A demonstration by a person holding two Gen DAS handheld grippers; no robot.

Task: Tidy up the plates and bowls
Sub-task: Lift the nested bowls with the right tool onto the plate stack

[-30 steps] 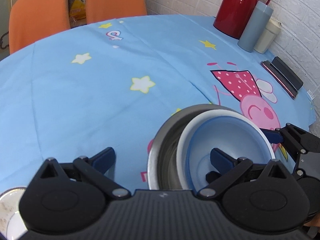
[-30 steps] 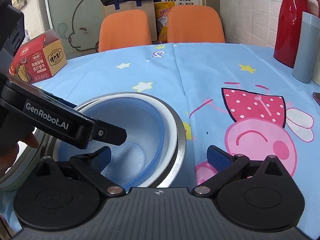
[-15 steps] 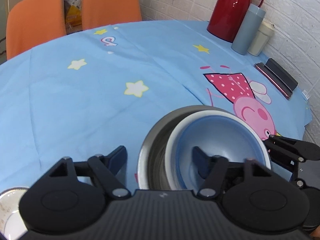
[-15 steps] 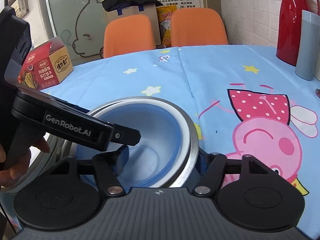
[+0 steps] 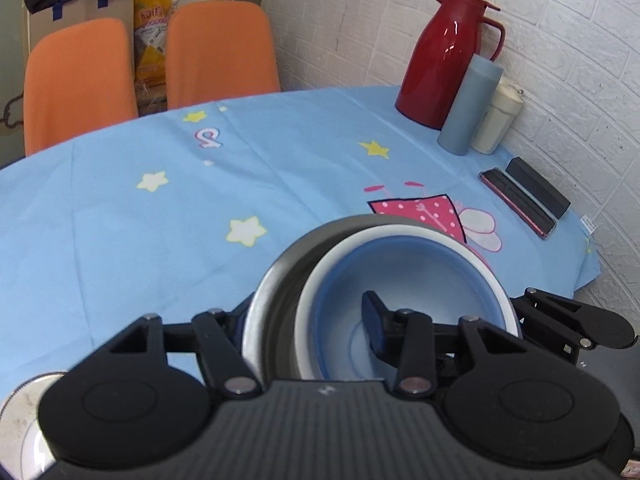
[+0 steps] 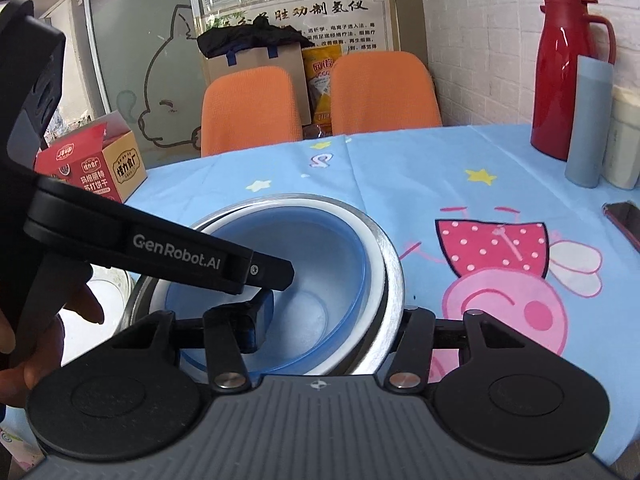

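A stack of nested bowls sits between both grippers: a blue bowl (image 5: 400, 280) inside a white bowl (image 5: 316, 280) inside a steel bowl (image 5: 272, 280). It also shows in the right wrist view, blue bowl (image 6: 320, 280), steel rim (image 6: 394, 276). My left gripper (image 5: 308, 312) is shut on the stack's left wall, one finger inside the blue bowl, one outside the steel bowl. My right gripper (image 6: 336, 316) is shut on the stack's right wall the same way. The stack is lifted and tilted above the tablecloth.
A red thermos (image 5: 444, 56), grey tumbler (image 5: 468, 108) and cream cup (image 5: 496, 120) stand at the far right by the wall. A phone and black case (image 5: 524, 200) lie near the right edge. A red snack box (image 6: 92, 164) is at left. A plate (image 5: 20, 420) lies at lower left.
Both grippers closed on opposite walls of the bowl stack and raised it off the table; the view now tips up toward the chairs and wall.
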